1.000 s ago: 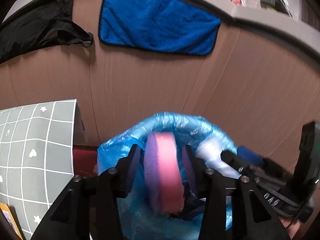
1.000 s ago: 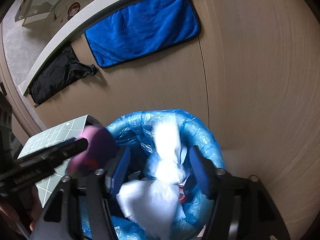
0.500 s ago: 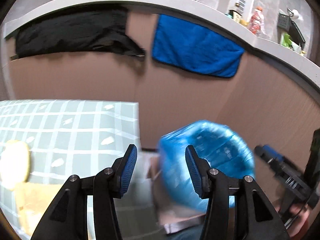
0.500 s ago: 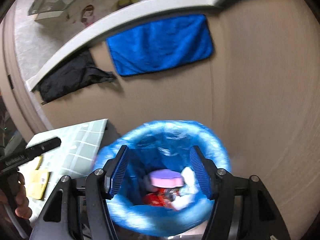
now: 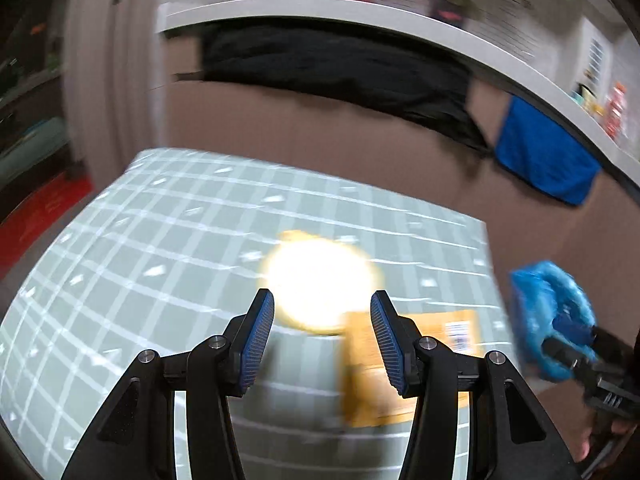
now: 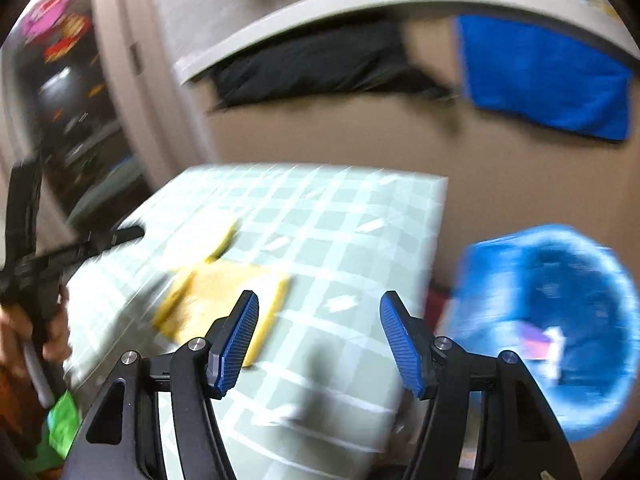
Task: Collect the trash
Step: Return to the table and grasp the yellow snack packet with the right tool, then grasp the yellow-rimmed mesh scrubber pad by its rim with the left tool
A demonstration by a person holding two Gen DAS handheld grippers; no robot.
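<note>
My left gripper [image 5: 322,340] is open and empty over a table with a grey-green checked cloth [image 5: 160,248]. Just beyond its fingertips lies a blurred pale yellow round thing [image 5: 320,284], with a flat yellow packet [image 5: 404,372] to its right. My right gripper [image 6: 320,340] is also open and empty above the same cloth [image 6: 340,240], near the yellow packet [image 6: 224,292] and a second yellow piece [image 6: 204,240]. The blue-lined bin [image 6: 580,280] stands off the table's right edge, with pink and white trash [image 6: 540,340] inside. Each gripper appears in the other's view: left [image 6: 120,238], right [image 5: 572,332].
A brown panel wall [image 5: 320,136] runs behind the table, with a black cloth [image 5: 340,64] and a blue towel [image 5: 544,160] hanging from a white ledge. A person's hand [image 6: 24,320] holds the left gripper. Something green [image 6: 64,420] lies low at the left.
Both grippers swung left, away from the bin and over the table. The pink sponge left the left gripper and the white tissue left the right one; both lie in the bin.
</note>
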